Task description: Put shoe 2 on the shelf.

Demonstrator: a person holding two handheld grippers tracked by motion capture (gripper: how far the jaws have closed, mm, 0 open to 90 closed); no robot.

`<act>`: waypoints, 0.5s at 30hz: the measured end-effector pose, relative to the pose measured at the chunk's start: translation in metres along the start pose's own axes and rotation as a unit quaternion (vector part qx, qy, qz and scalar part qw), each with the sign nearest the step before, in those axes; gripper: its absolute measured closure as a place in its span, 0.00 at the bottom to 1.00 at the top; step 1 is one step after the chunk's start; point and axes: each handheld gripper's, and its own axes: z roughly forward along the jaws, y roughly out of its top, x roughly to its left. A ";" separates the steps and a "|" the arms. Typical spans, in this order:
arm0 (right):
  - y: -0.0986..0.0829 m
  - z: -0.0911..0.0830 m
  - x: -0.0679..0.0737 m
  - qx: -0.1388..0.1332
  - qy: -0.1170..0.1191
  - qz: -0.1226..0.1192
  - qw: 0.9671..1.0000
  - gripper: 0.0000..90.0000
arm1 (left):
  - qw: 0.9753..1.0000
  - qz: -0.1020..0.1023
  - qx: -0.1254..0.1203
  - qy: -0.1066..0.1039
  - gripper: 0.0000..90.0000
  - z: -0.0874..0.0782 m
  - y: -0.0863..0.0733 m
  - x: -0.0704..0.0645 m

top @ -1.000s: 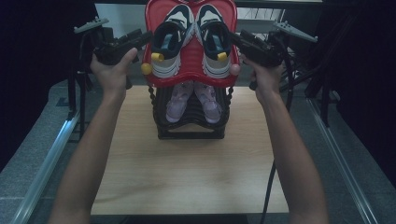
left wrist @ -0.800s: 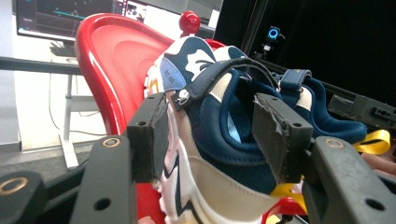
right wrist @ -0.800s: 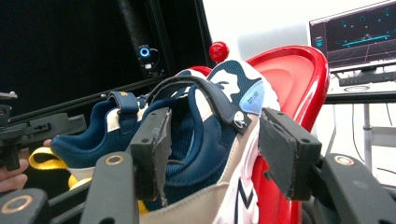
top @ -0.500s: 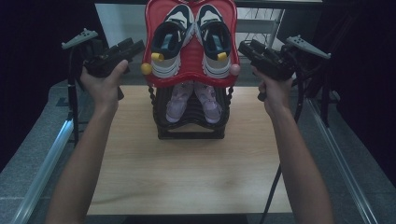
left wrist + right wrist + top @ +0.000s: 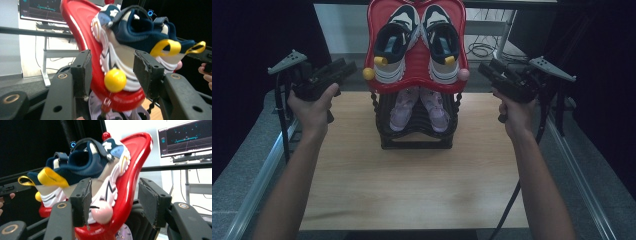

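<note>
Red tray with the sneakers sits atop the black rack, top center of the high view. Both grippers—left, right—are wide open, holding nothing. Tray looks stiff, slick, top-heavy—I'd grab its side rims.

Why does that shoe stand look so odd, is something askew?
The red tray on the black rack tilts steeply, yet the navy sneakers stay put. The pink shoes beneath sit neatly; nothing looks spilled or damaged.
</note>
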 end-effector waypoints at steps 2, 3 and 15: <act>-0.005 -0.001 -0.001 0.003 0.001 0.003 1.000 0.51 | 1.000 -0.002 0.007 -0.003 0.54 -0.002 -0.005 0.002; -0.007 -0.002 -0.001 0.004 0.001 0.003 1.000 0.51 | 1.000 -0.003 0.011 -0.007 0.54 -0.003 -0.007 0.003; -0.044 -0.017 -0.011 0.019 0.000 0.017 1.000 0.51 | 0.999 -0.003 0.046 -0.007 0.54 -0.016 -0.041 0.010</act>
